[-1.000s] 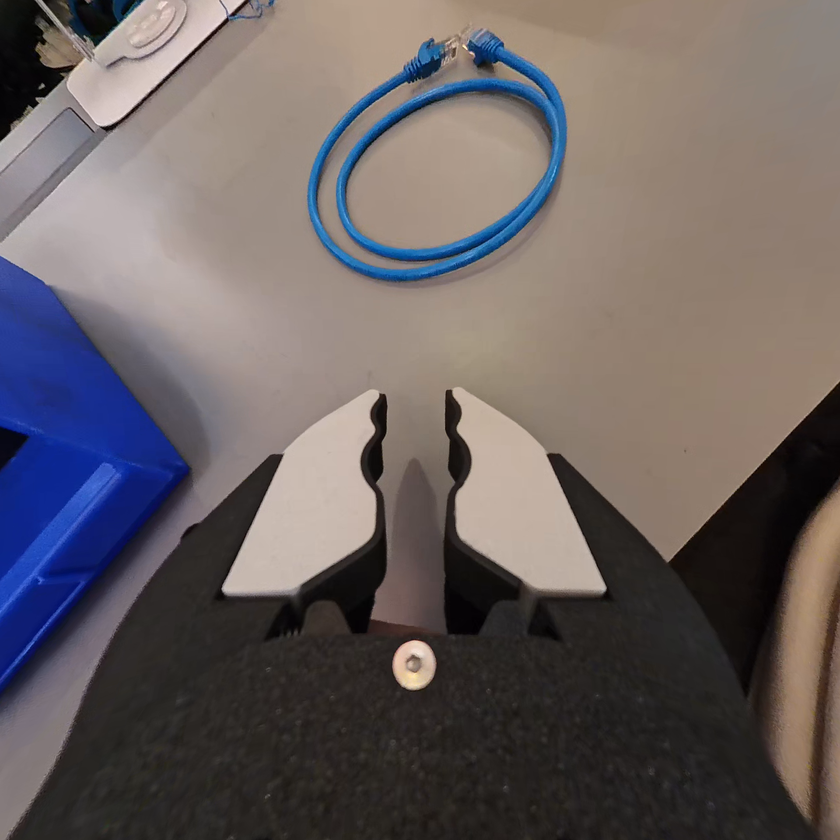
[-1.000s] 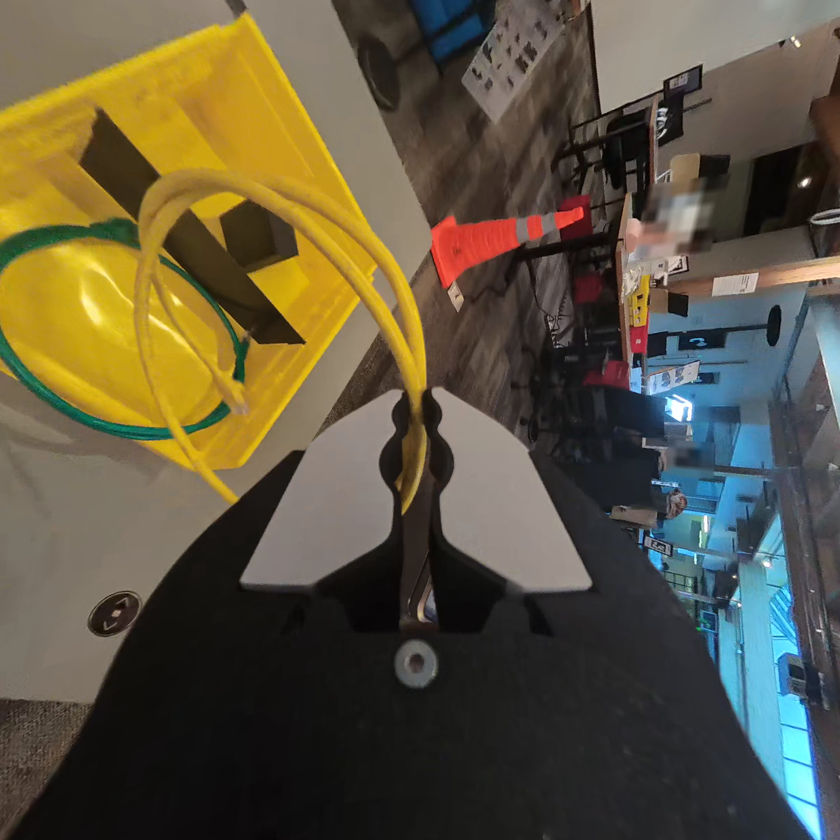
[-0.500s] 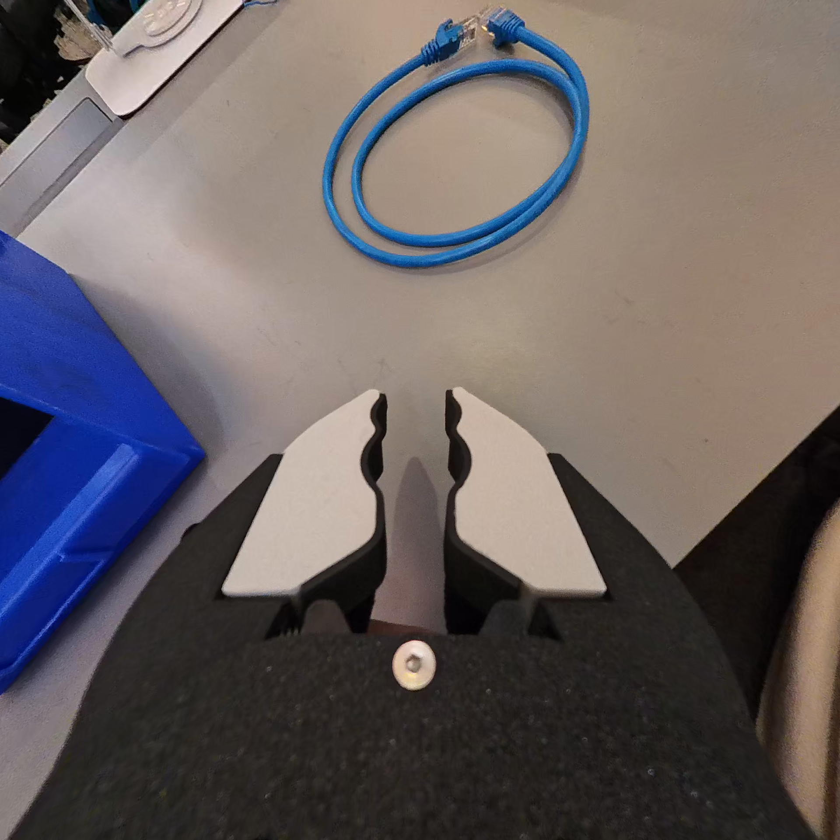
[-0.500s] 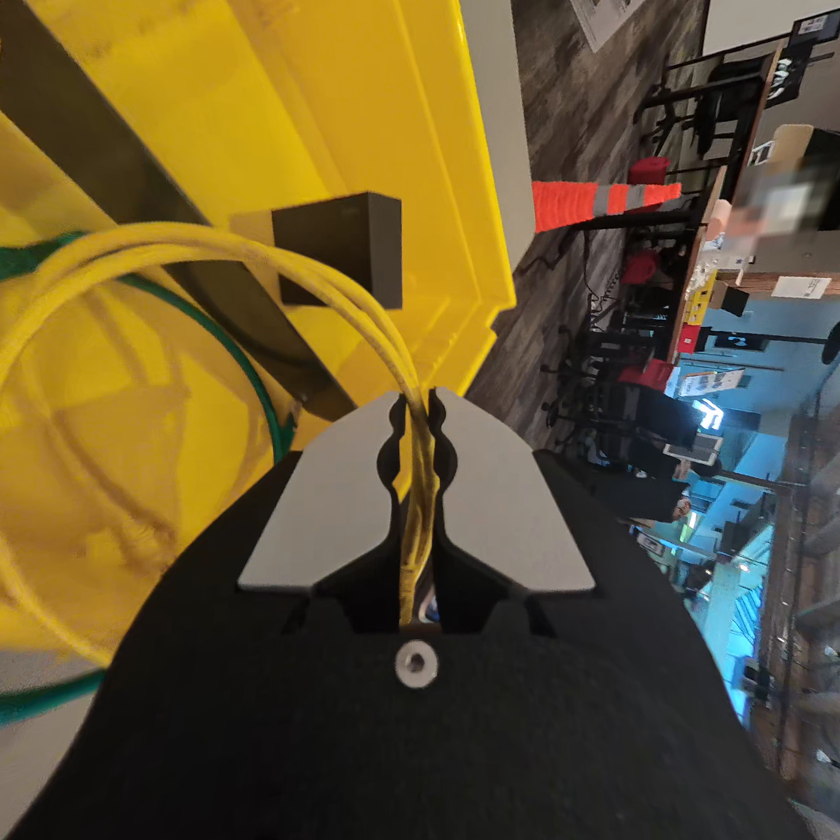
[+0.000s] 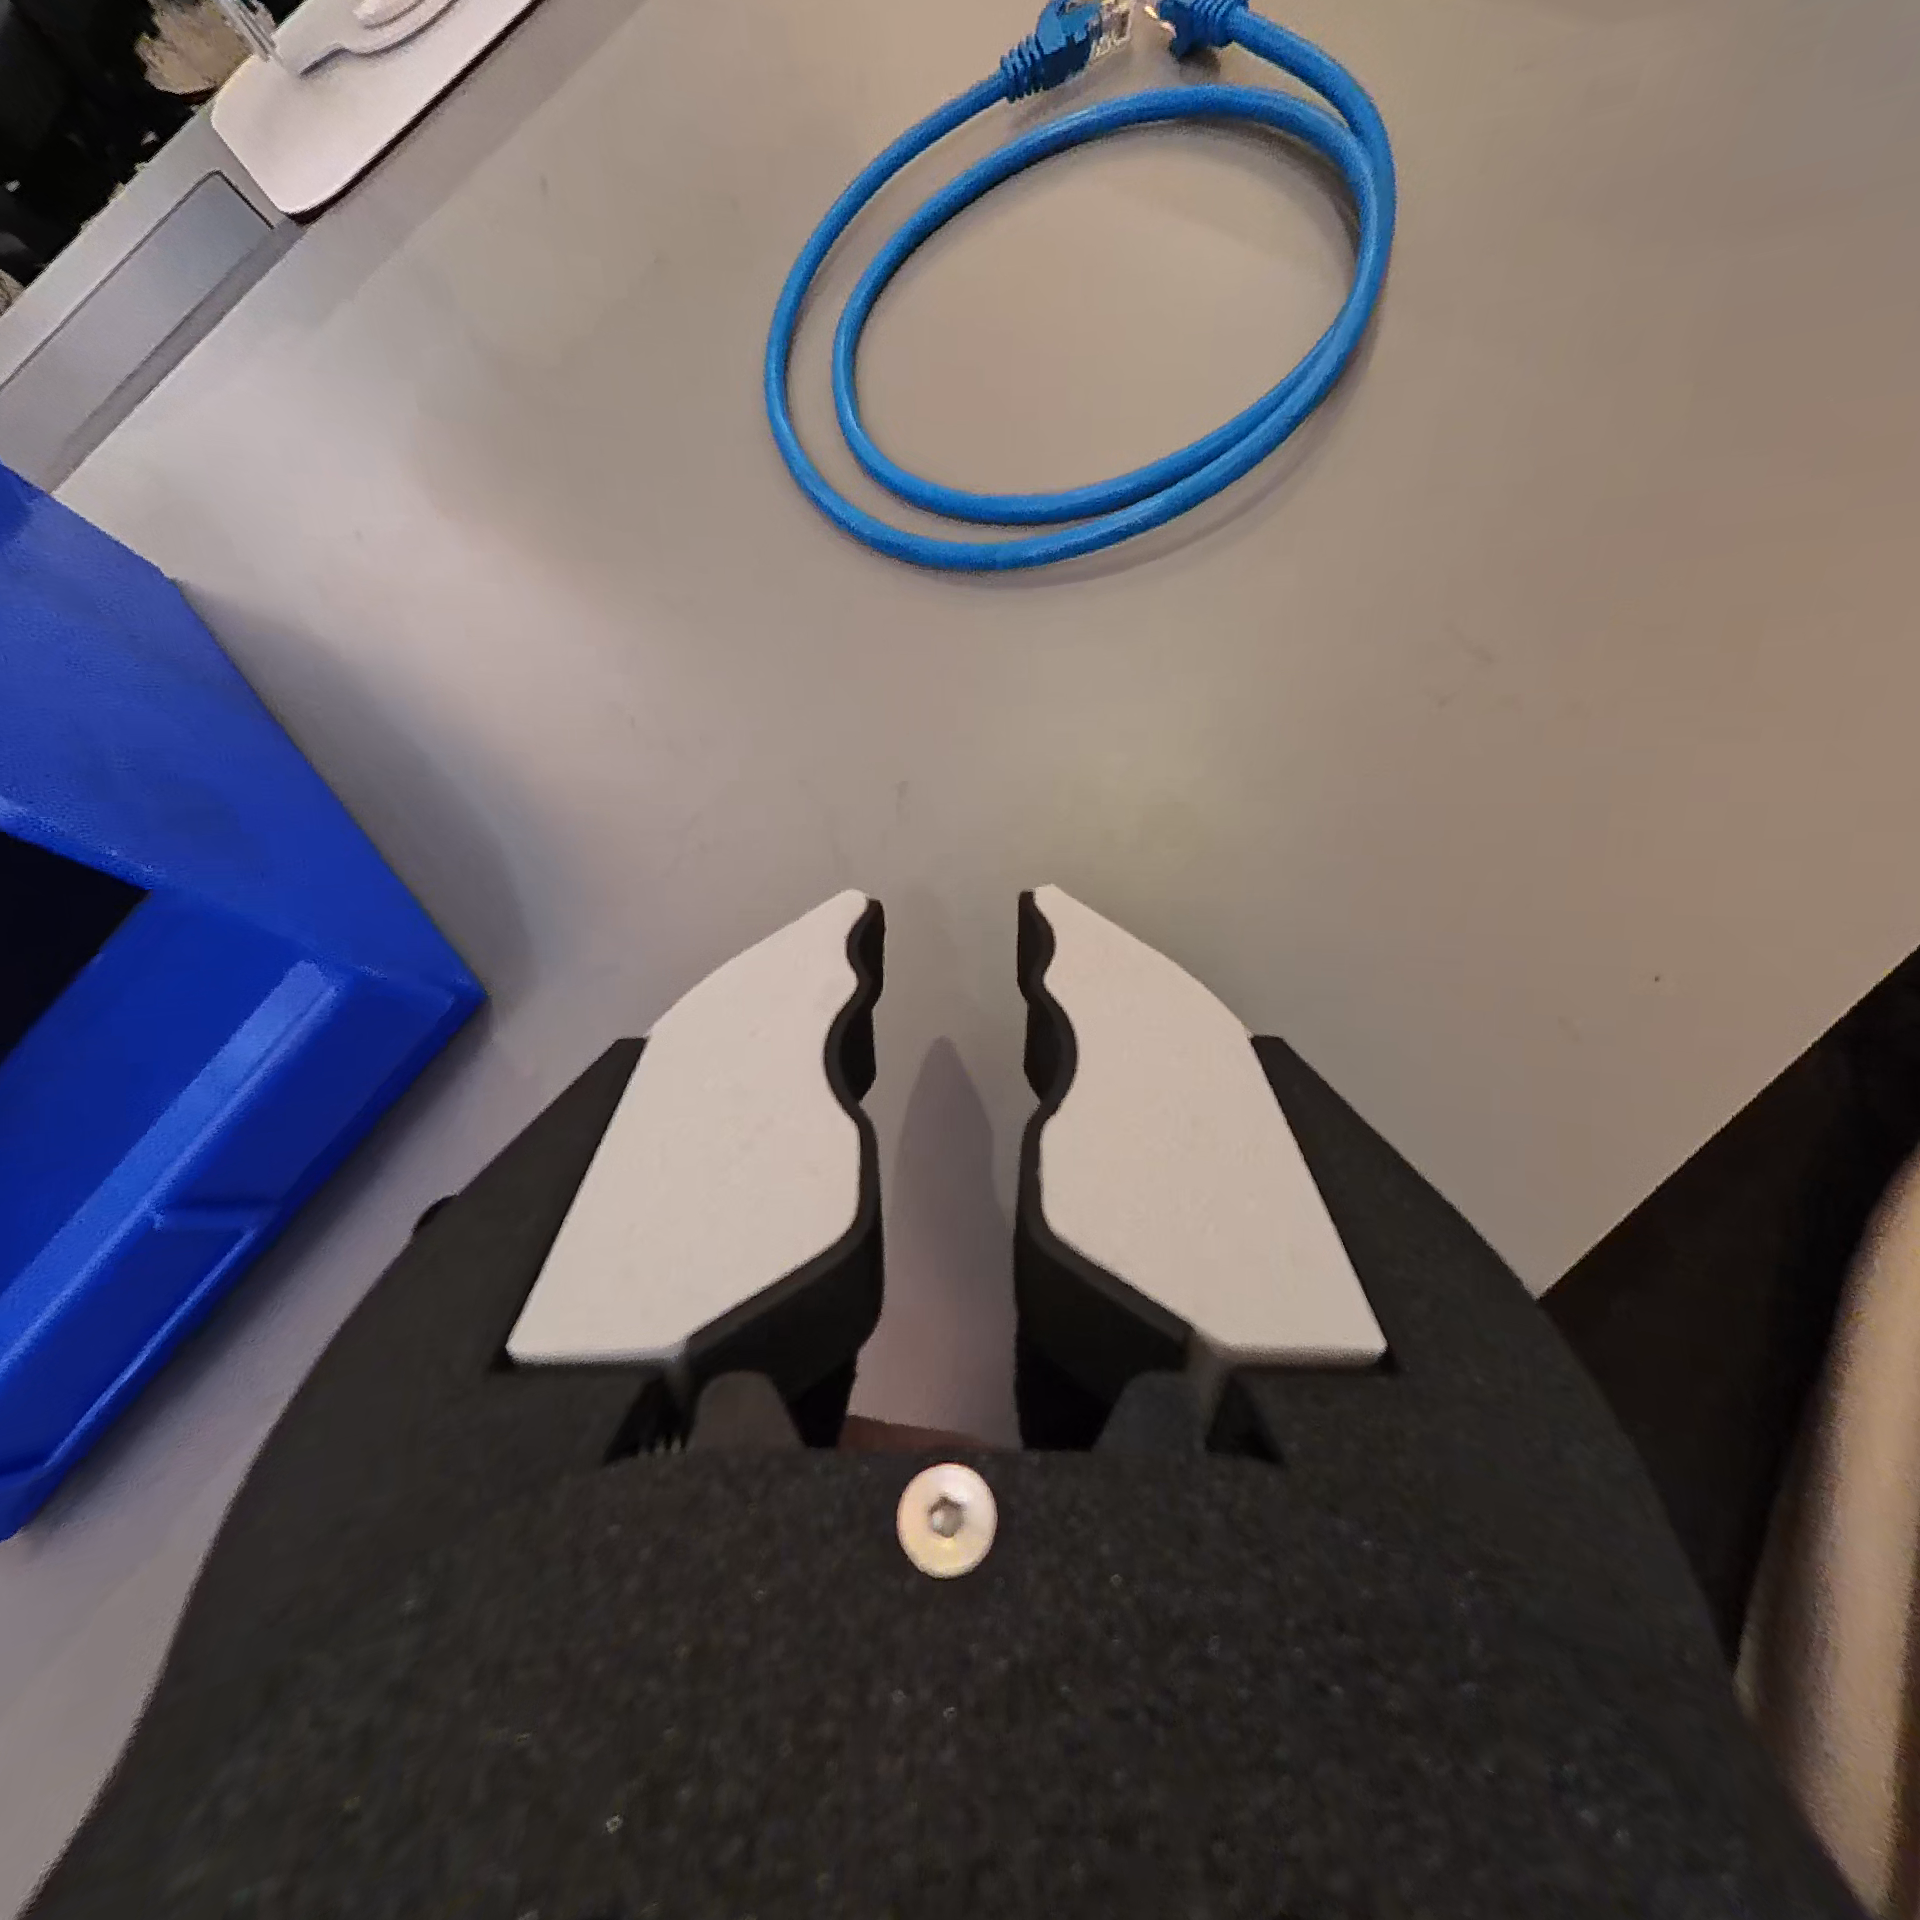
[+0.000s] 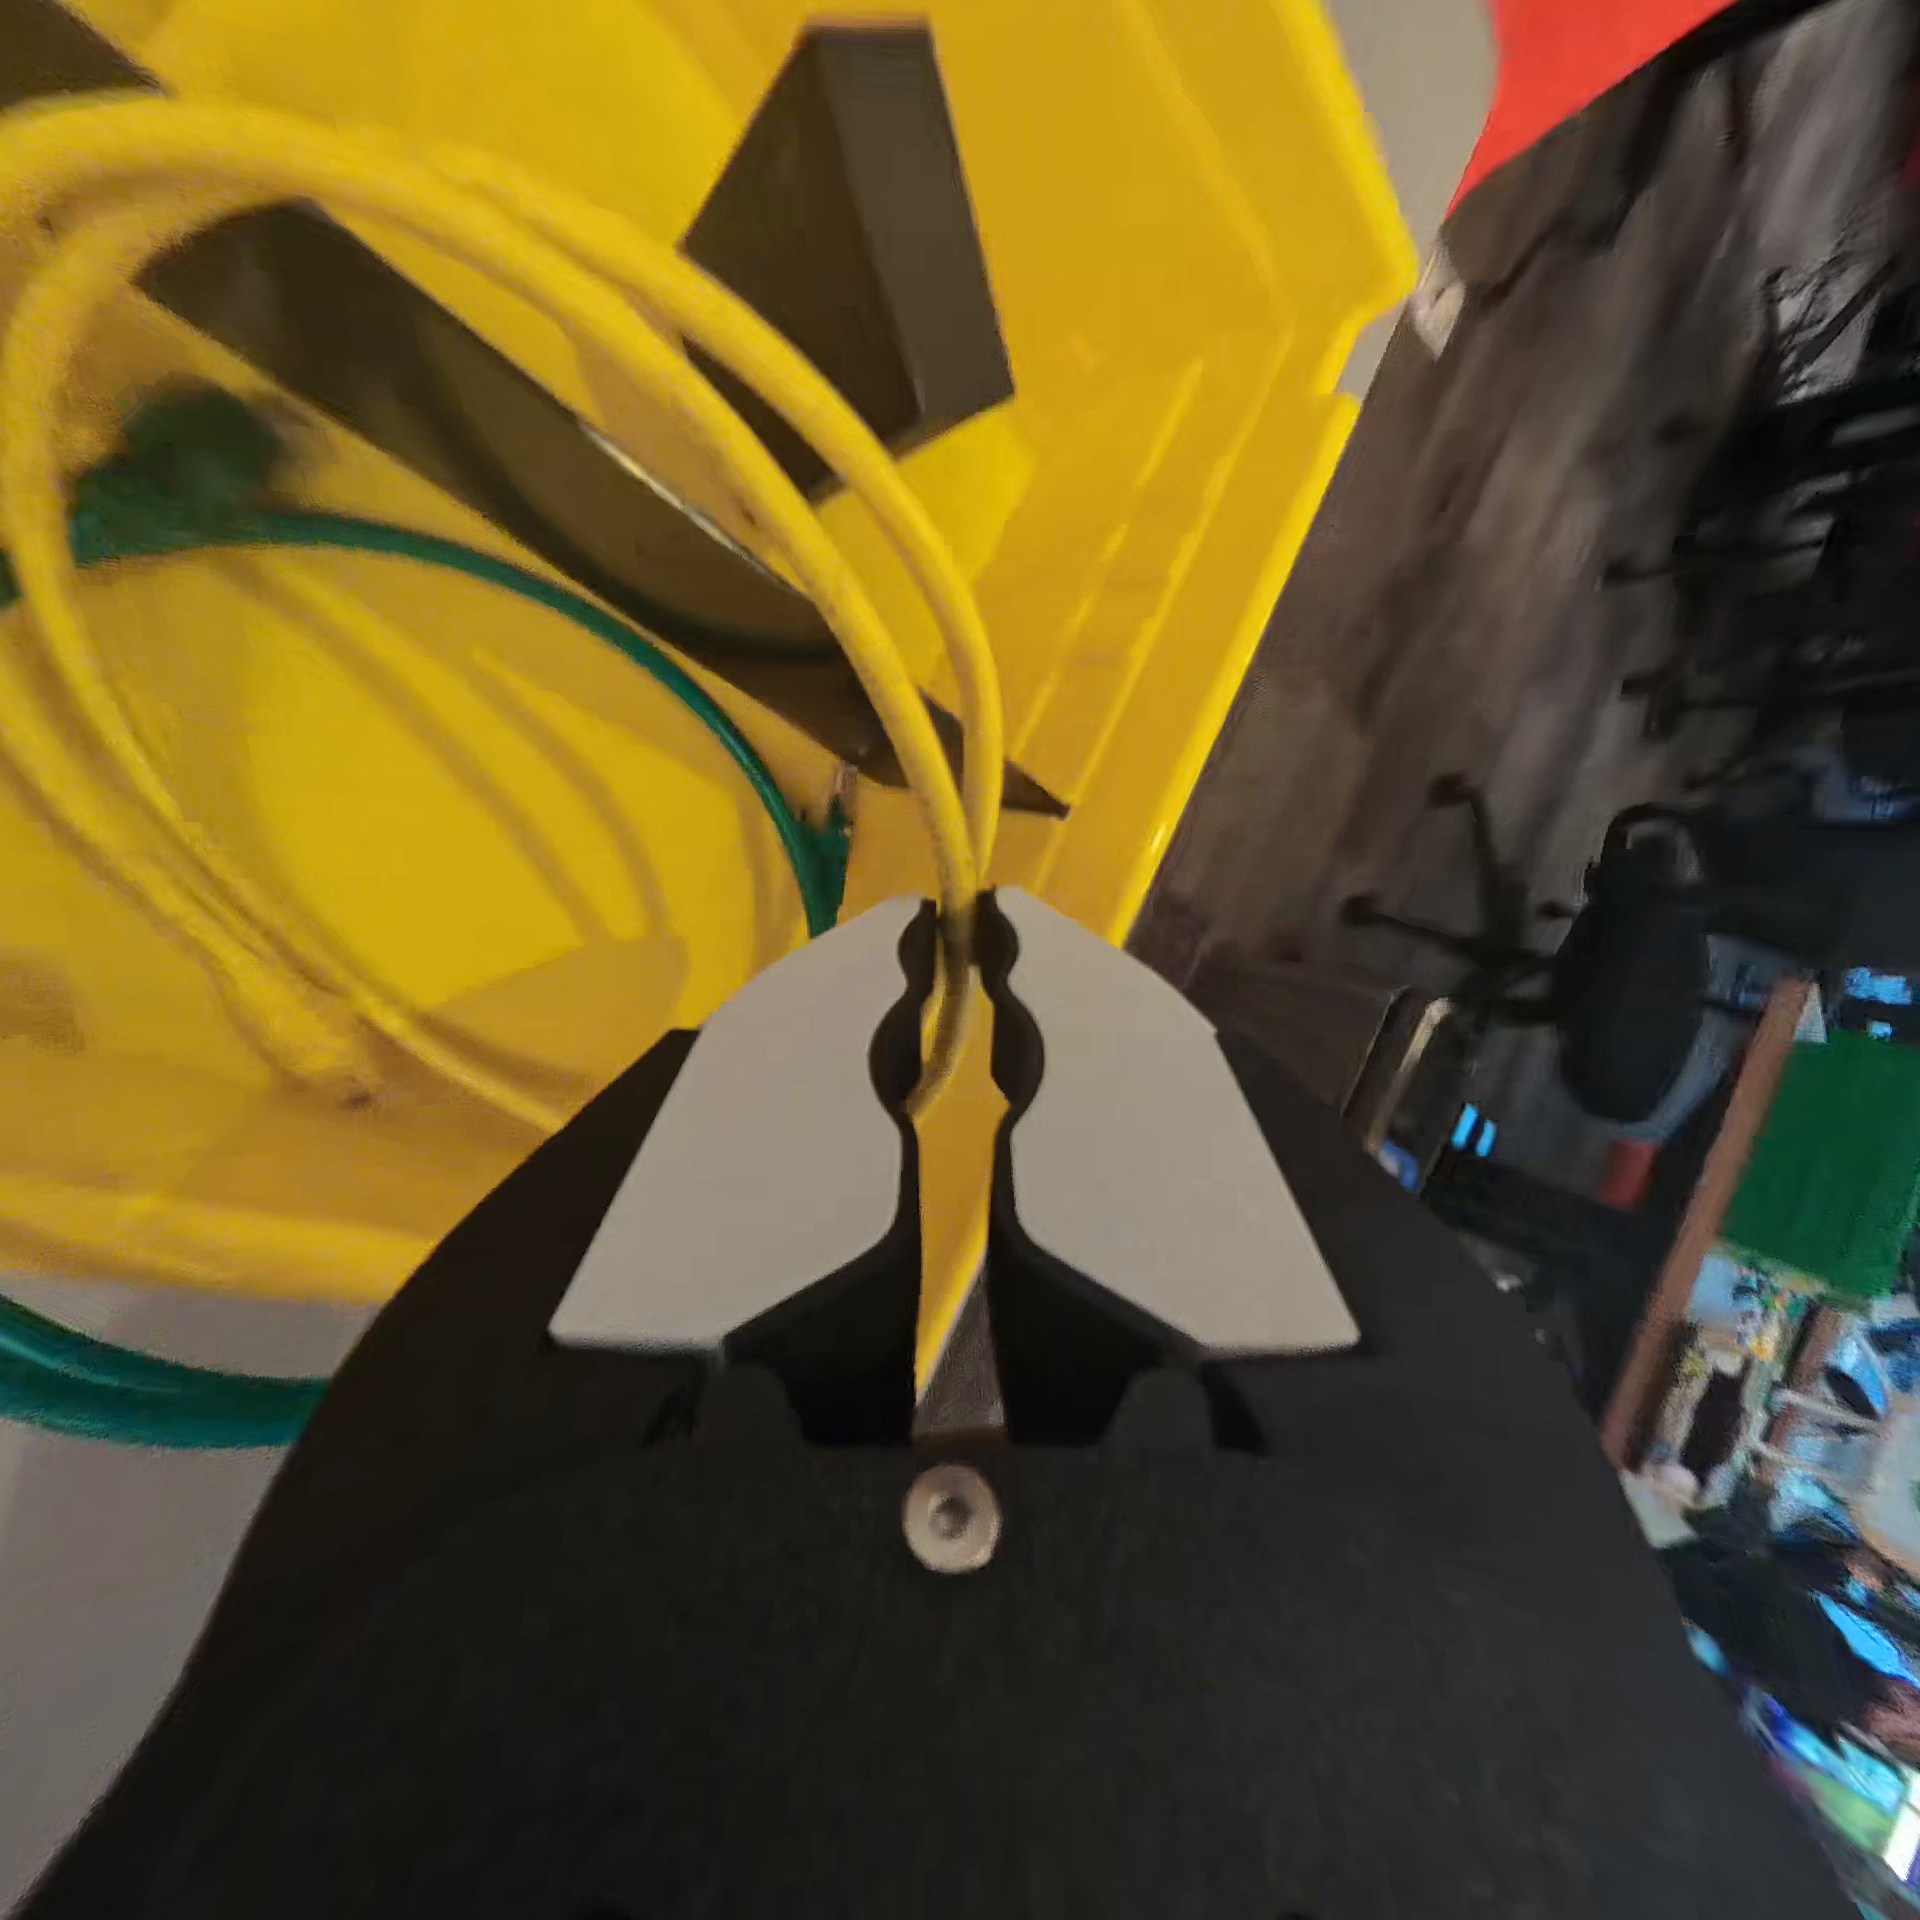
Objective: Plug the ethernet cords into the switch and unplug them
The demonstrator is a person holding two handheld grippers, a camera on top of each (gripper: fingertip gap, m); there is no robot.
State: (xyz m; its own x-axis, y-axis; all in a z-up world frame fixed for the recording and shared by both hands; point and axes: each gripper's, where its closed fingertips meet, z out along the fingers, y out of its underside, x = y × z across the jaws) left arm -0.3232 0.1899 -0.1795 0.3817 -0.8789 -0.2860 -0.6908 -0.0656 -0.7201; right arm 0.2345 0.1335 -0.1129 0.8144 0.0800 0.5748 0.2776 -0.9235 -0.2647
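My right gripper (image 6: 958, 904) is shut on a coiled yellow ethernet cord (image 6: 665, 332) and holds it over a yellow bin (image 6: 1174, 312). A green cord (image 6: 582, 592) lies in the bin and hangs over its near rim. Two black boxes lie in the bin, a long one (image 6: 468, 416) and a small one (image 6: 873, 197). My left gripper (image 5: 951, 909) is open and empty above the grey table (image 5: 520, 571). A coiled blue ethernet cord (image 5: 1081, 312) lies on the table ahead of it, both plugs at the far end.
A blue bin (image 5: 156, 987) stands at the left of the left gripper. A white flat object (image 5: 353, 104) lies at the table's far left. The table's edge (image 5: 1714, 1101) runs close on the right. Beyond the yellow bin is a blurred room with furniture.
My right gripper has carried the yellow cord closer in over the yellow bin and turned. My left gripper has drifted slightly left, so the blue cord sits further right and up.
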